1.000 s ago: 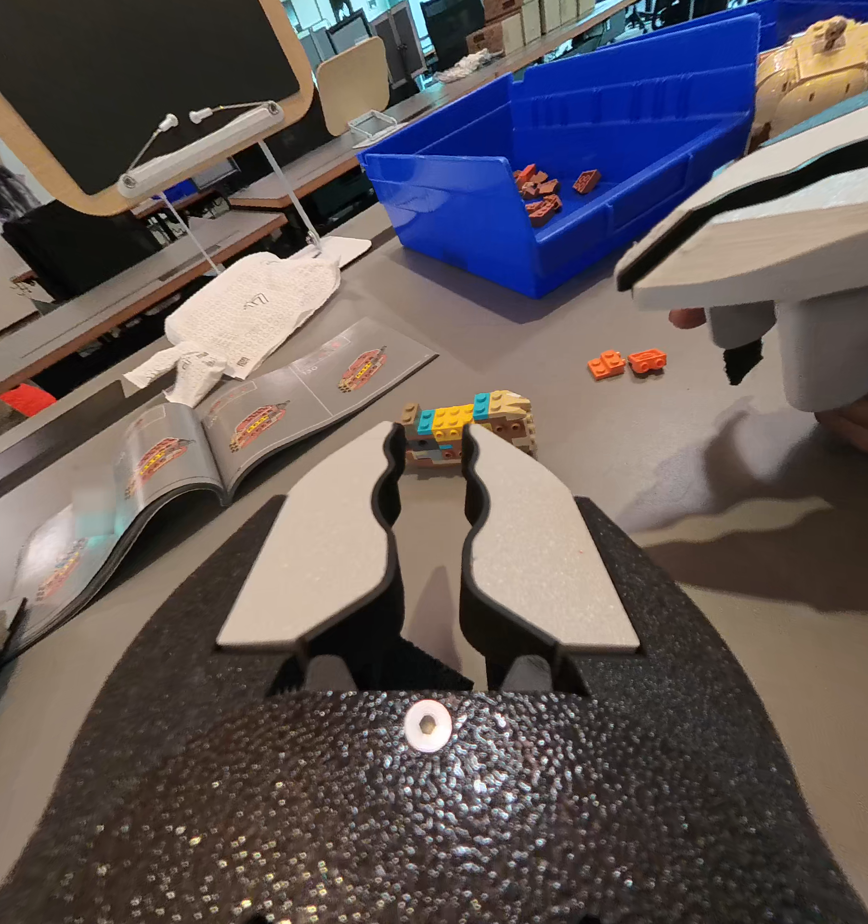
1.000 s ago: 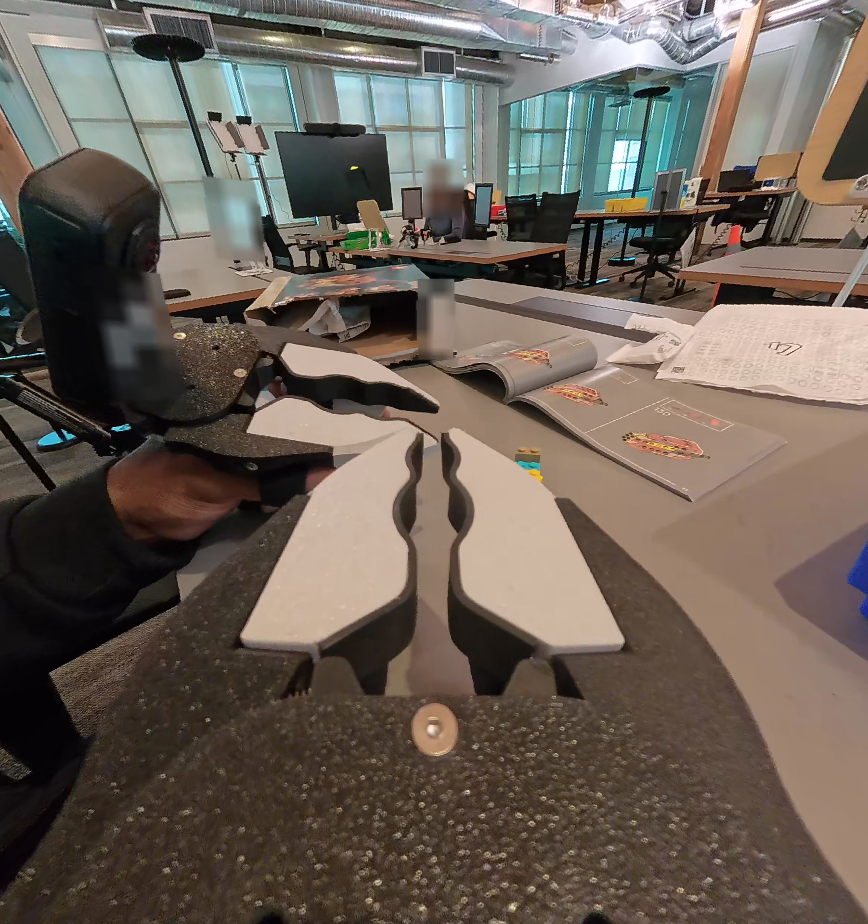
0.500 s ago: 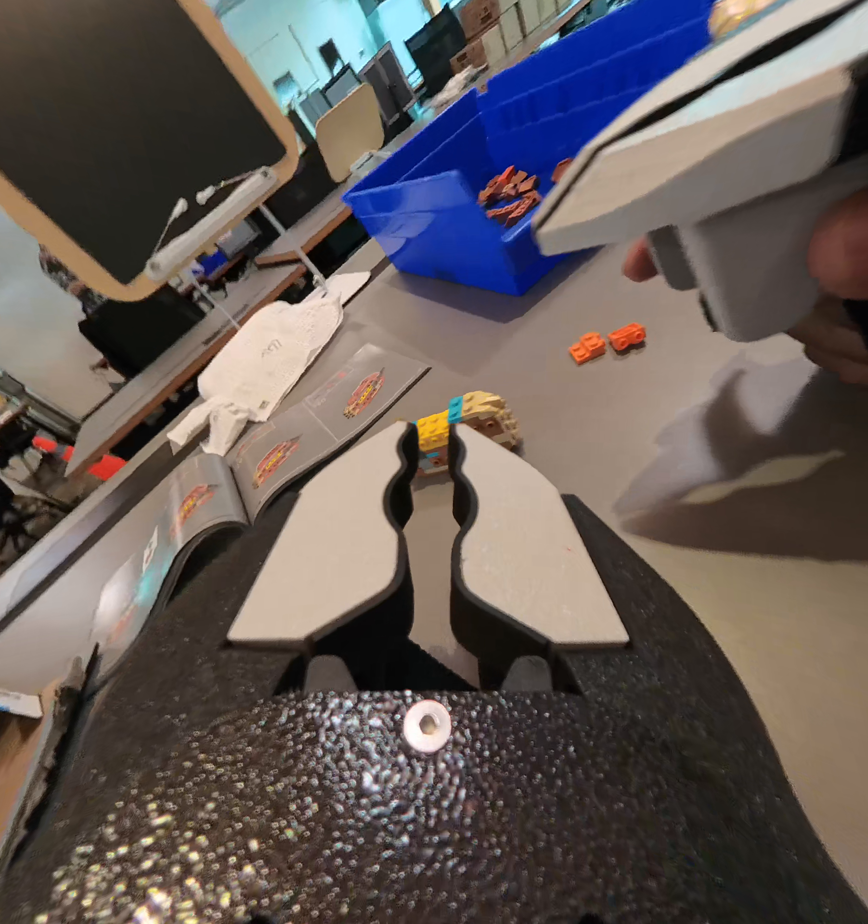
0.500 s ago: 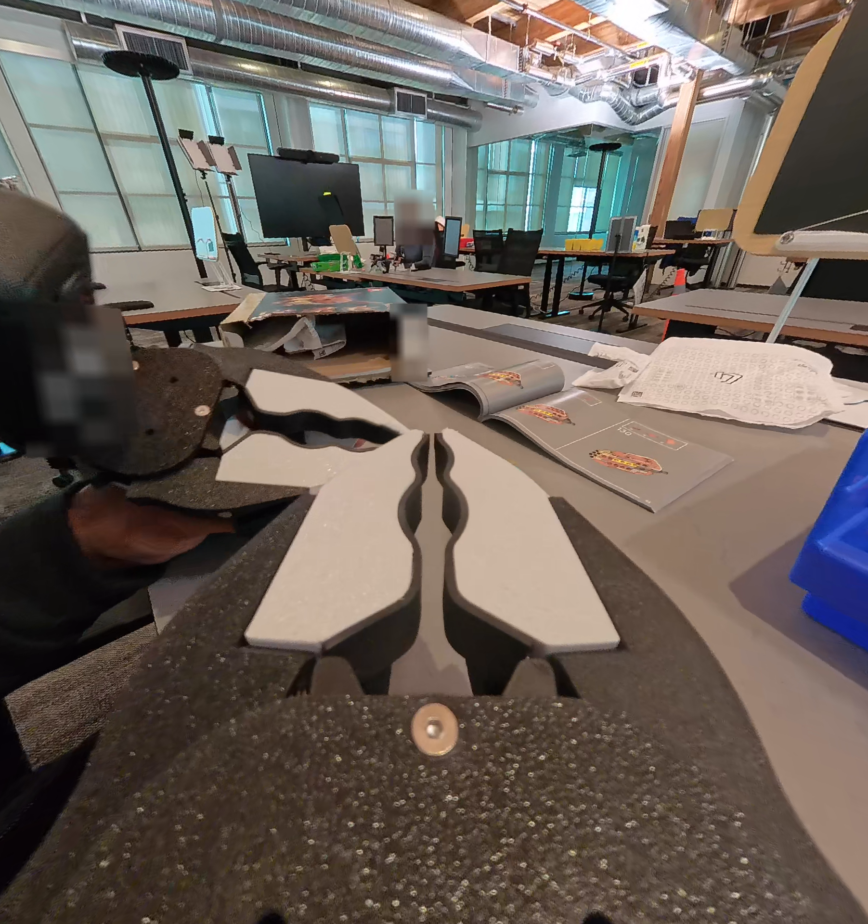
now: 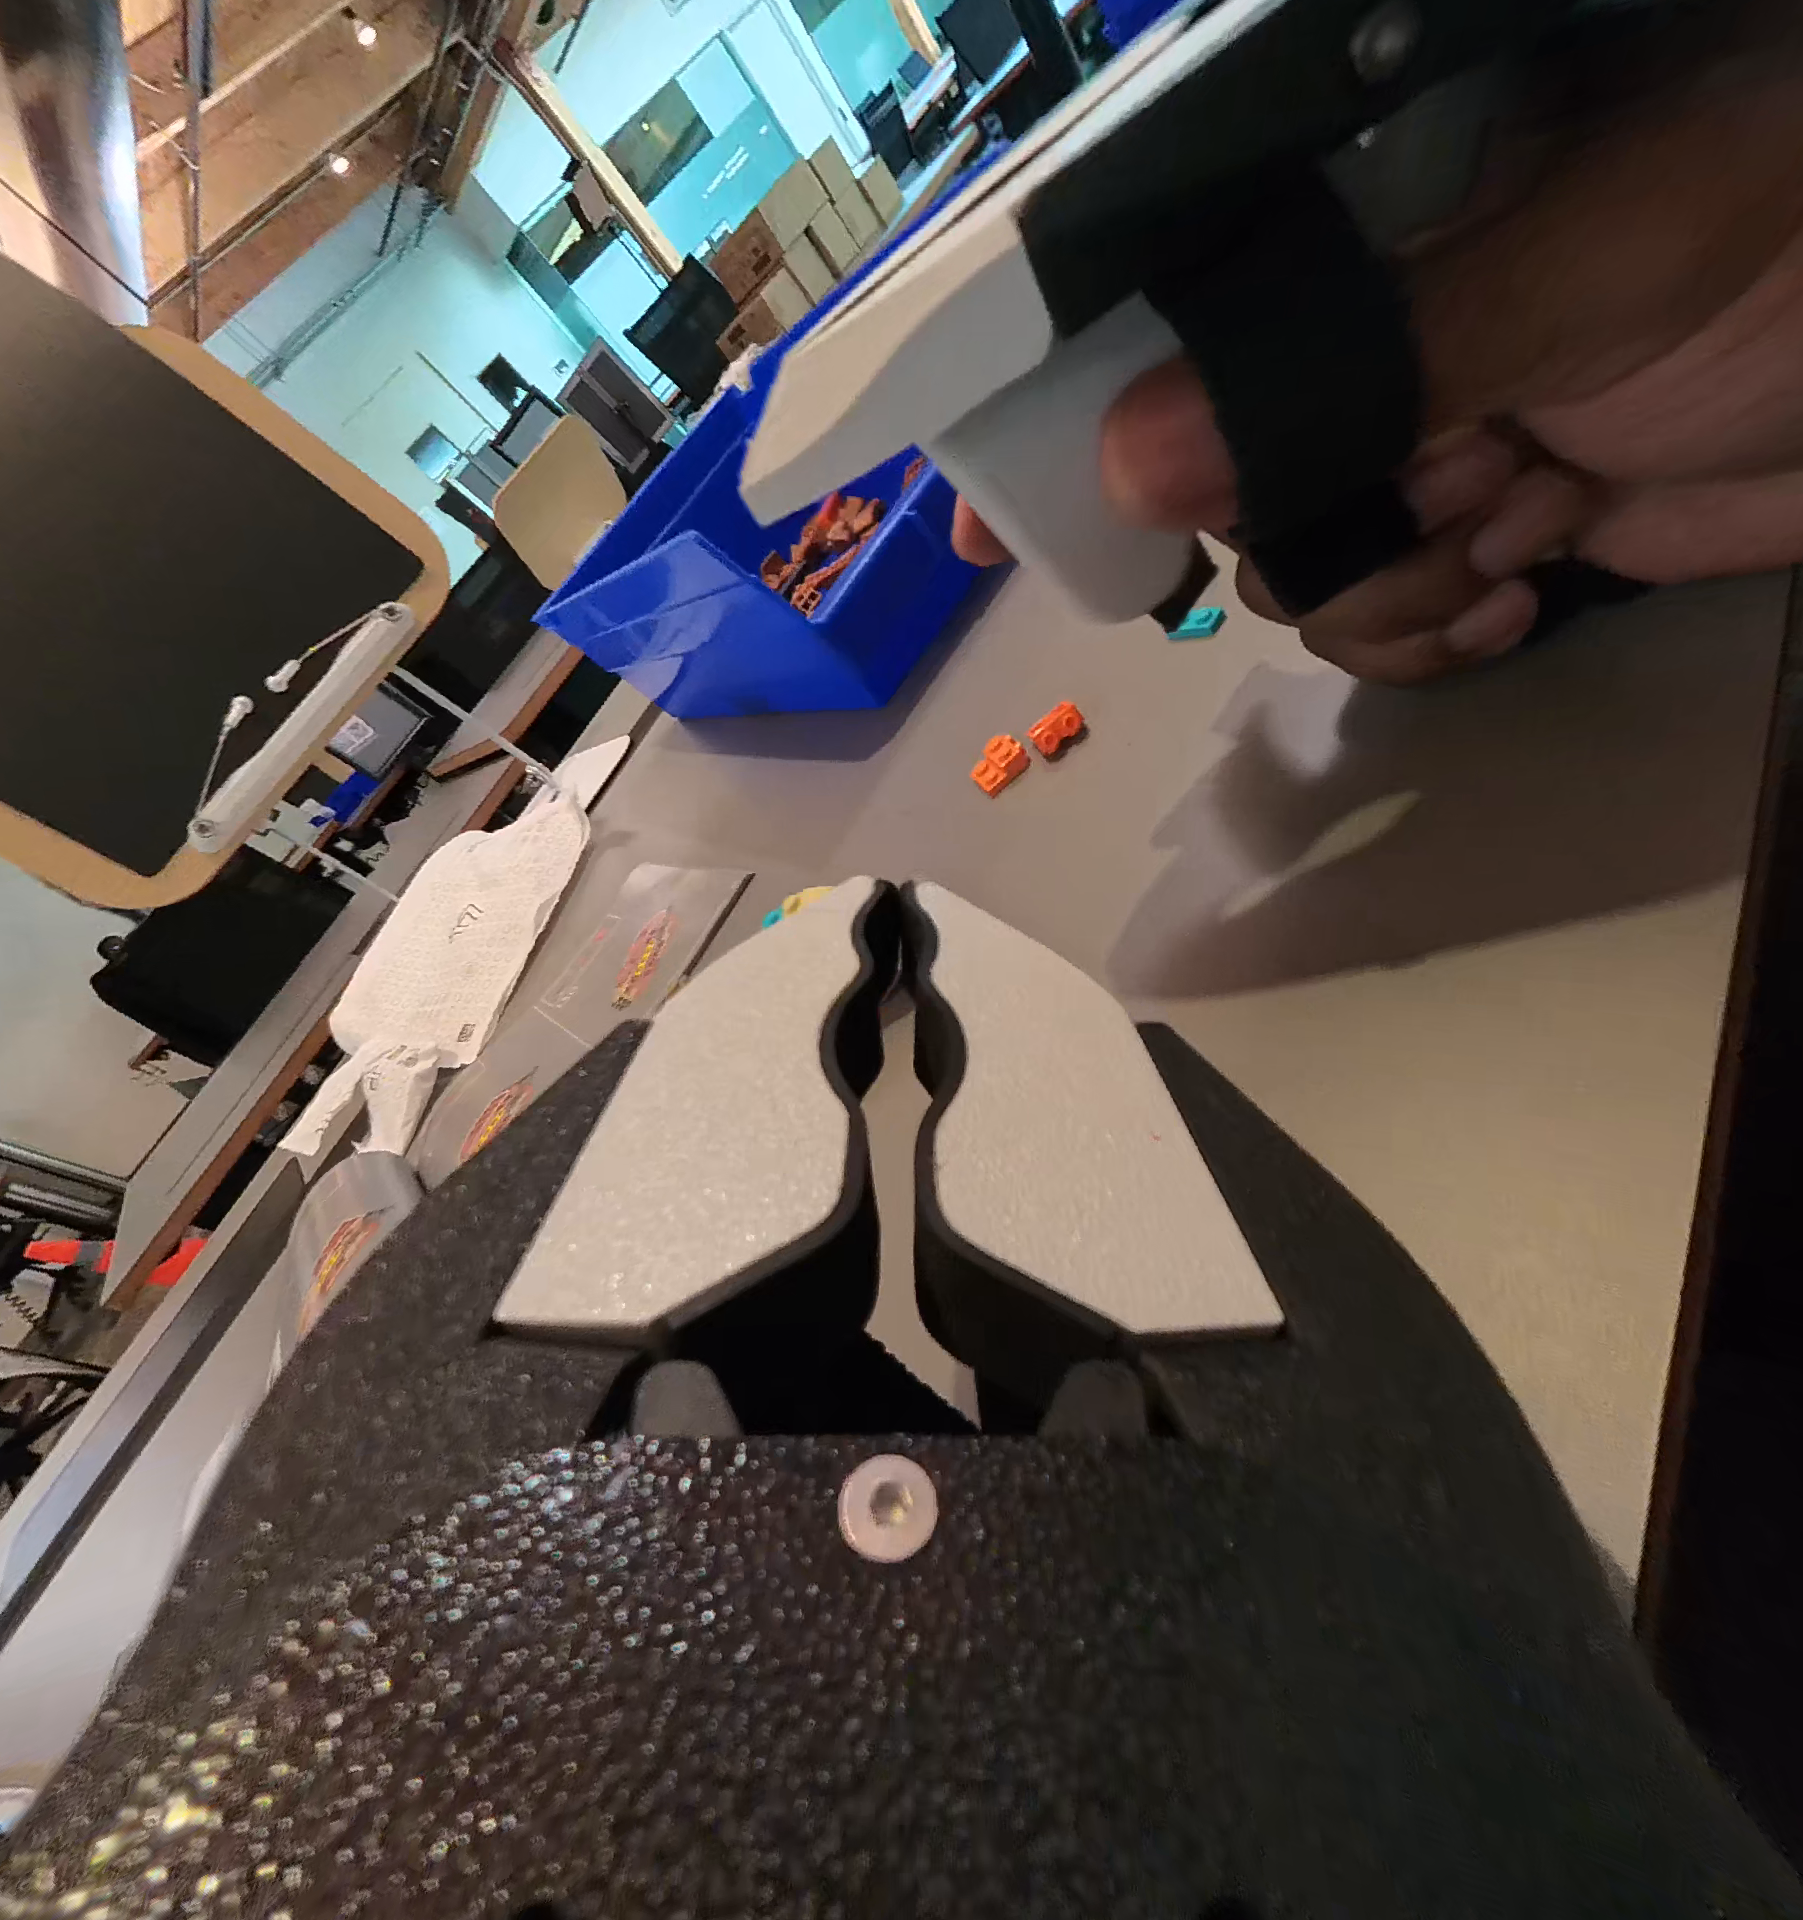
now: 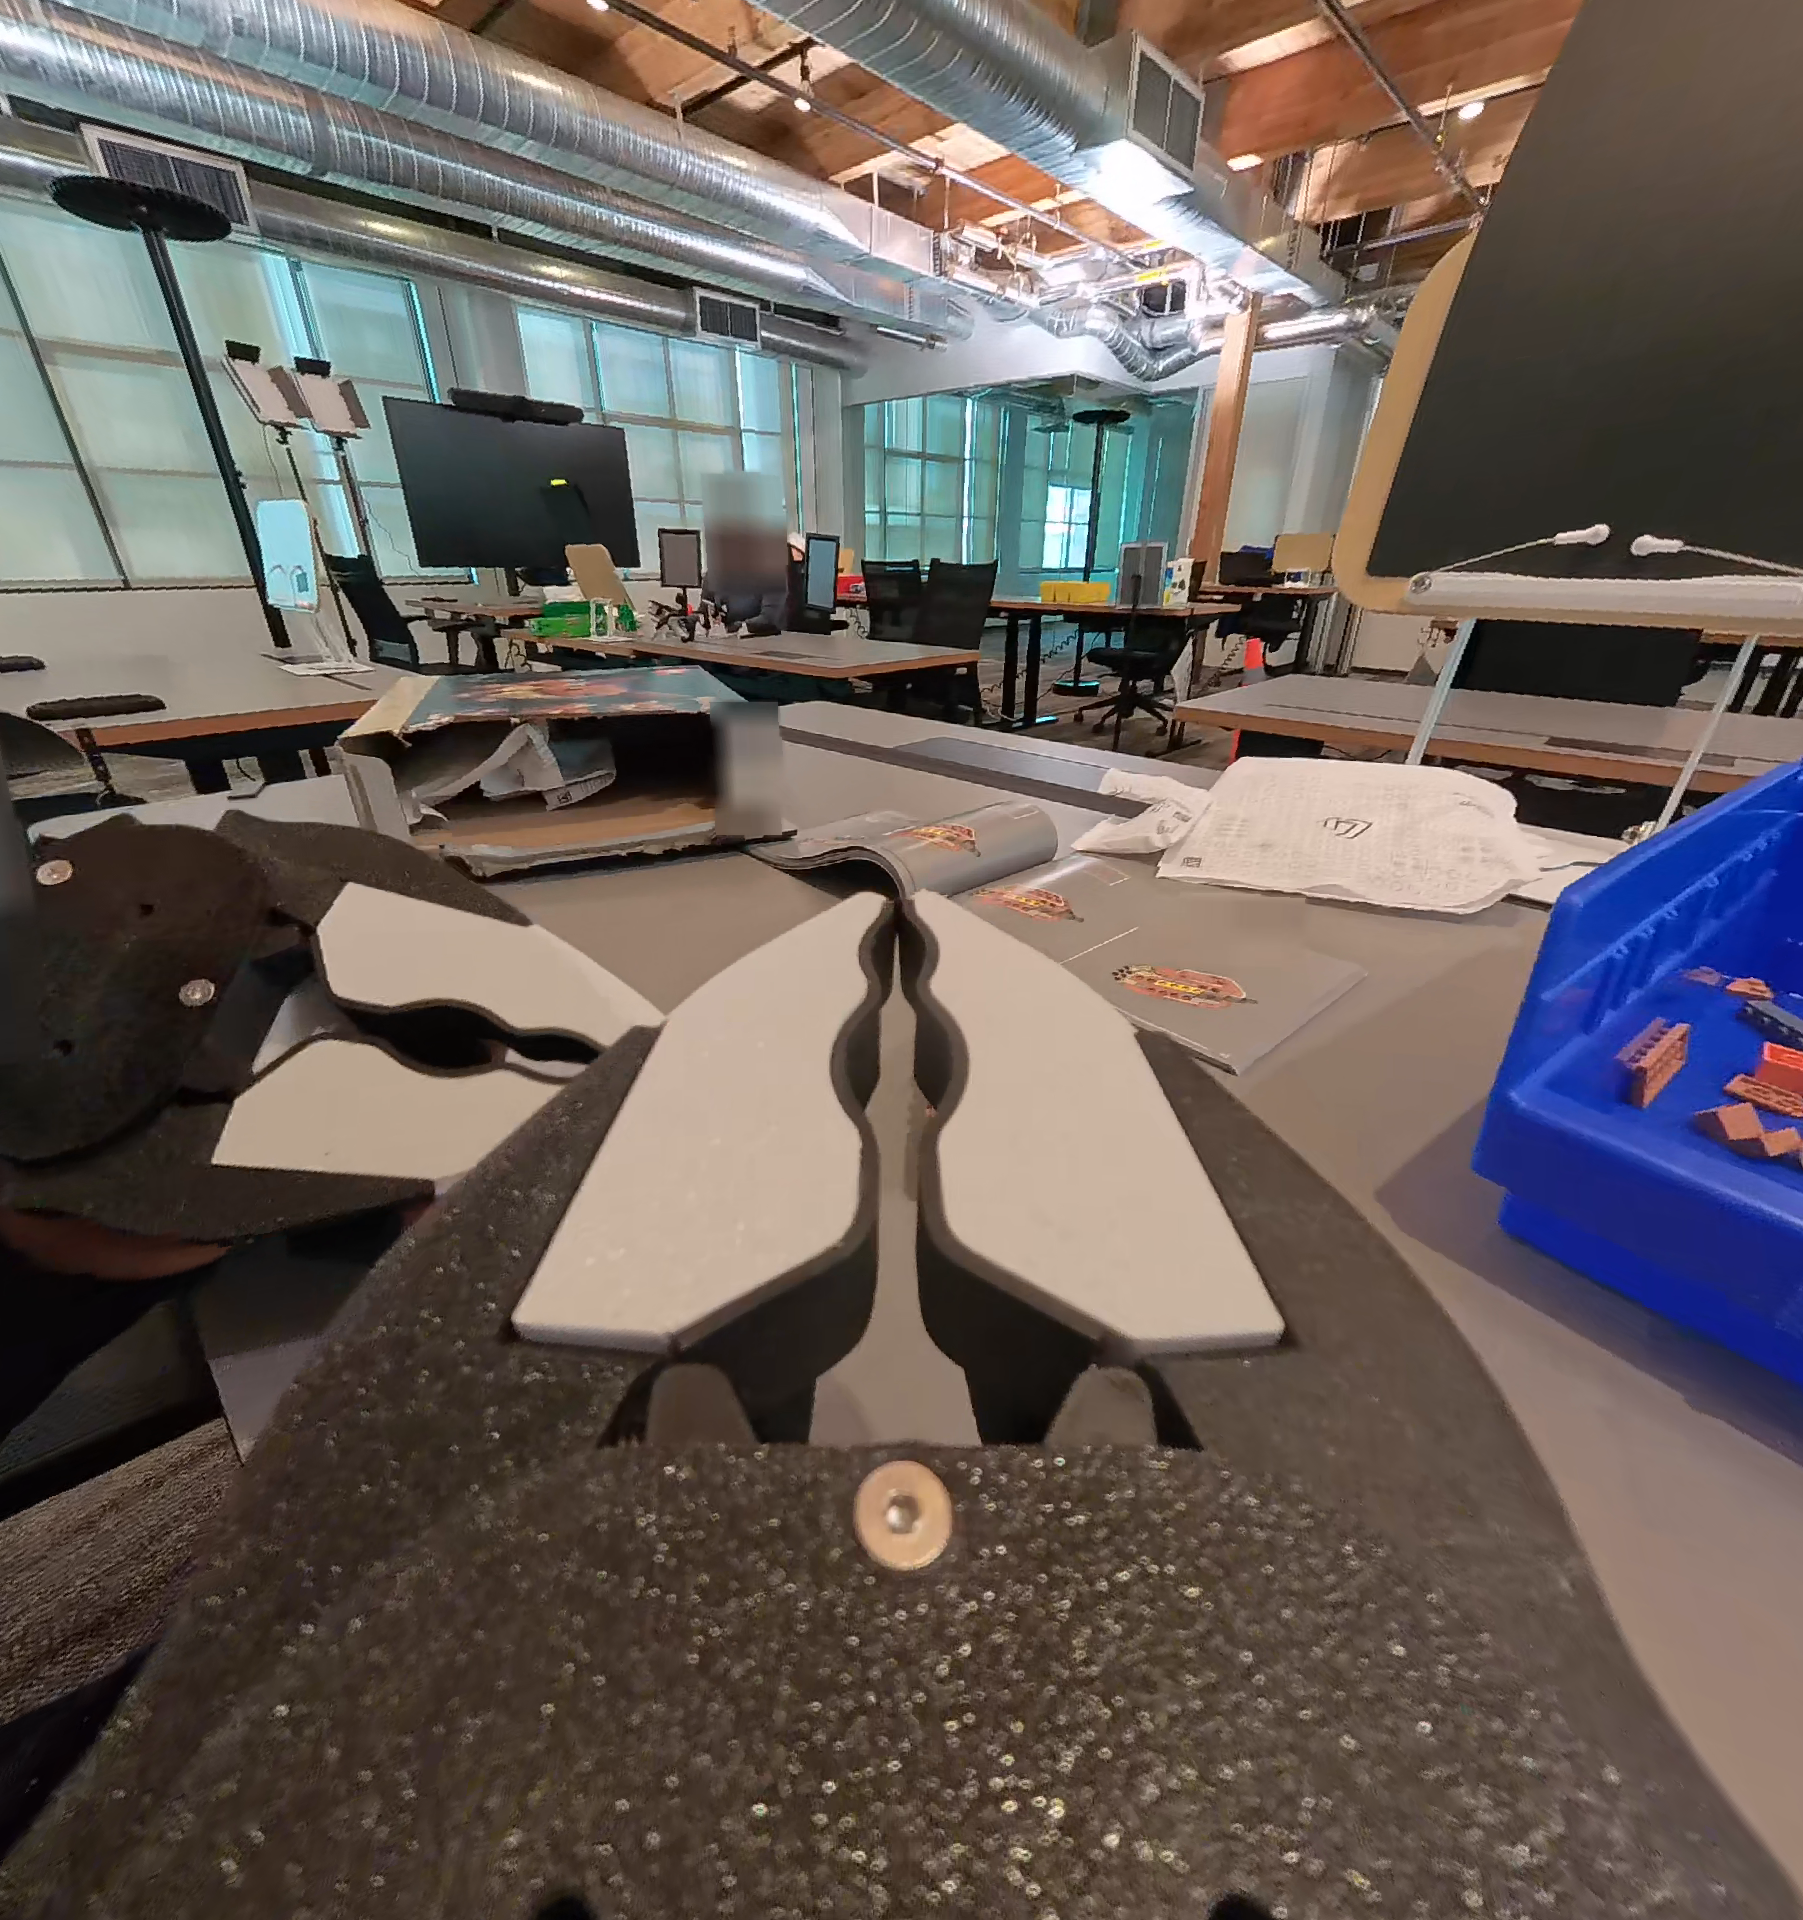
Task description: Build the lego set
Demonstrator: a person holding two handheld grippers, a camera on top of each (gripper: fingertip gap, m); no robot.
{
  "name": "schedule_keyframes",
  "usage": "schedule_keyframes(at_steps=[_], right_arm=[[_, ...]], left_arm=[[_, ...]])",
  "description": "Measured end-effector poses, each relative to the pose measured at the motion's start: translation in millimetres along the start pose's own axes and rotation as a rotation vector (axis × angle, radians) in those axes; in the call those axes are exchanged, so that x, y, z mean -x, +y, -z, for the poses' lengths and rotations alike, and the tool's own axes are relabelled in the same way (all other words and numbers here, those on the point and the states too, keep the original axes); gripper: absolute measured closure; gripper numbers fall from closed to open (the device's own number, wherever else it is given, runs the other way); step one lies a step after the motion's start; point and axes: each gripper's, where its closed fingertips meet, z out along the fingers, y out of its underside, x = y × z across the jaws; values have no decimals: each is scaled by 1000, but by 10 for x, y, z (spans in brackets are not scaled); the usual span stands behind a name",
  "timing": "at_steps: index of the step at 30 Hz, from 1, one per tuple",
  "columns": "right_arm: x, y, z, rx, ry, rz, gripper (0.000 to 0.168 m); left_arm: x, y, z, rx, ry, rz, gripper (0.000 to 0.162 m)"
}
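In the left wrist view my left gripper (image 5: 897,896) is shut, with nothing between its fingertips, and is held tilted above the grey table (image 5: 1396,1091). The small multicoloured lego build (image 5: 795,906) lies on the table just past my left finger, mostly hidden by it. Two orange bricks (image 5: 1027,746) and a teal piece (image 5: 1193,621) lie farther off. My right gripper (image 5: 772,468) hangs above them in a hand. In the right wrist view my right gripper (image 6: 902,916) is shut on nothing. The left gripper (image 6: 590,1049) shows at the left, shut.
A blue bin (image 5: 731,623) with brown pieces stands at the back; it also shows in the right wrist view (image 6: 1562,1049). An open instruction booklet (image 6: 1188,977), a white paper bag (image 6: 1344,842) and a torn cardboard box (image 6: 564,769) lie on the table. The table's edge (image 5: 1749,1039) runs at the right. Tip to tip, the grippers are about 7 cm apart.
My left gripper's fingers closed from open while it lifted and tilted away from the lego build, which stayed on the table. My right gripper's fingers closed fully and it swung towards the blue bin.
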Motion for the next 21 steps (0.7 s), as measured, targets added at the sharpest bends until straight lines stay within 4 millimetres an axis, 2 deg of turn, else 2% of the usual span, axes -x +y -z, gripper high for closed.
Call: schedule_keyframes(at_steps=[14, 21], right_arm=[[-73, 19, -11, 14, 29, -38, 168], [-82, 23, -14, 17, 29, -48, 168]], left_arm=[[-253, 41, -94, 50, 118, -102, 162], [-282, 50, -100, 57, 117, -133, 162]])
